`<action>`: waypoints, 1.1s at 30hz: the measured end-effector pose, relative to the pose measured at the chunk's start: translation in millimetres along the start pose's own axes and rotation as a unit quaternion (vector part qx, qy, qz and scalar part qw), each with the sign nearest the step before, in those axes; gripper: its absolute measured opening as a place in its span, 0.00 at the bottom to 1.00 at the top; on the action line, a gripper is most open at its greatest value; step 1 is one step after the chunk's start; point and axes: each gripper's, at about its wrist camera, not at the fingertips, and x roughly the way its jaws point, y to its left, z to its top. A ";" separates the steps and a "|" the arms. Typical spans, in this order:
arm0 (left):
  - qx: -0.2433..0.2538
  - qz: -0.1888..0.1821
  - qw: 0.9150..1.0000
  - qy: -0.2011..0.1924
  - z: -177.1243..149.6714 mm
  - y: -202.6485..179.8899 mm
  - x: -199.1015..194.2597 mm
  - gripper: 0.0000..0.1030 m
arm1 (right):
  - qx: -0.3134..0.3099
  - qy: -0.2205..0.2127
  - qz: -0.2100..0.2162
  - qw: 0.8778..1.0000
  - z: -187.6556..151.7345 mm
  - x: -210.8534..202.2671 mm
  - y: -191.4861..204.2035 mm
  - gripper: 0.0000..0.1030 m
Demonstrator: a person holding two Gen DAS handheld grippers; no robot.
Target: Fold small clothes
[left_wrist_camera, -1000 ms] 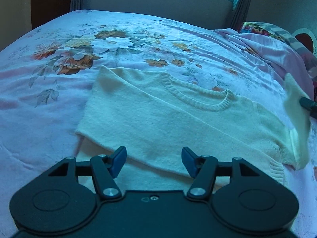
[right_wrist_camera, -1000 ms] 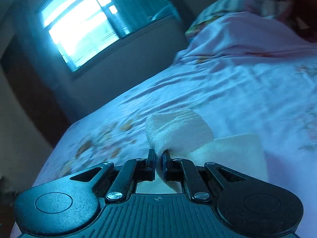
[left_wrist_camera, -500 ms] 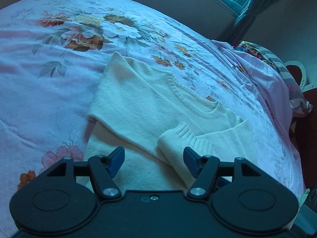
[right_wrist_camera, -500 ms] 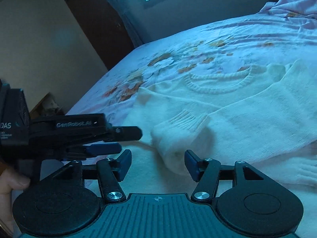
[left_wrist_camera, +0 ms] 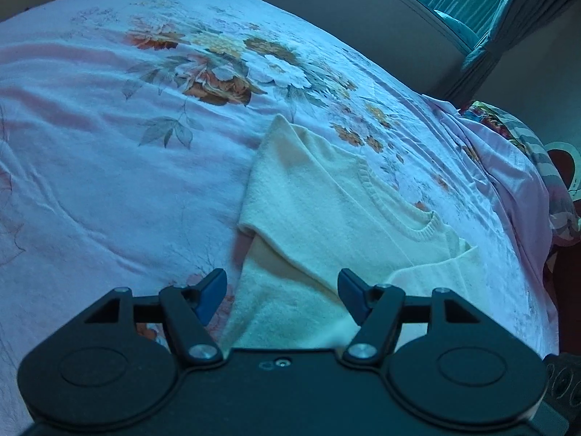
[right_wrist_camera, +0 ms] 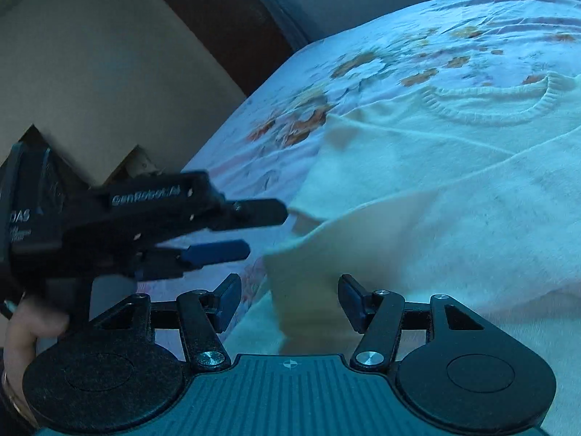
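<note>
A cream knit sweater [left_wrist_camera: 326,218] [right_wrist_camera: 454,200] lies flat on the floral bedsheet [left_wrist_camera: 109,163] [right_wrist_camera: 363,54], ribbed collar [left_wrist_camera: 399,218] away from me. Both sleeves are folded across its front. My left gripper [left_wrist_camera: 281,290] hovers open over the sweater's lower left edge, nothing between its blue pads [left_wrist_camera: 212,290]. The right wrist view shows the left gripper [right_wrist_camera: 250,230] from the side, just left of the sweater's edge. My right gripper [right_wrist_camera: 289,296] is open above the sweater's lower left corner, its pads not pressing the cloth.
A hand [right_wrist_camera: 21,327] holds the left gripper's handle. A crumpled pink cover and patterned bedding [left_wrist_camera: 508,167] lie at the bed's right end. A window with curtains [left_wrist_camera: 472,0] is behind the bed. A dark door [right_wrist_camera: 225,18] stands past the bed's left side.
My right gripper carried the sleeve cuff across the sweater, let it go and opened, then swung to the sweater's left edge. My left gripper shifted left along the lower edge.
</note>
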 end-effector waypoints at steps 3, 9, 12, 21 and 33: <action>0.004 -0.019 1.000 0.018 -11.9 -3.8 4.9 0.63 | 0.007 -0.010 -0.020 1.000 -12.4 -12.9 -6.0 0.57; 0.018 -0.021 0.999 0.033 -31.0 -8.3 15.5 0.54 | 0.032 -0.050 -0.067 0.996 -25.1 -62.2 -21.3 0.57; 0.024 -0.023 0.999 0.032 -35.6 -10.9 16.5 0.29 | 0.043 -0.064 -0.078 0.994 -28.7 -77.6 -26.1 0.57; 0.029 -0.020 0.999 -0.026 -36.1 -20.9 11.7 0.03 | 0.076 -0.081 -0.096 0.989 -32.4 -88.3 -40.5 0.57; 0.019 0.015 1.000 -0.014 -33.5 -4.7 17.4 0.20 | 0.051 -0.097 -0.154 0.982 -25.2 -95.5 -51.1 0.57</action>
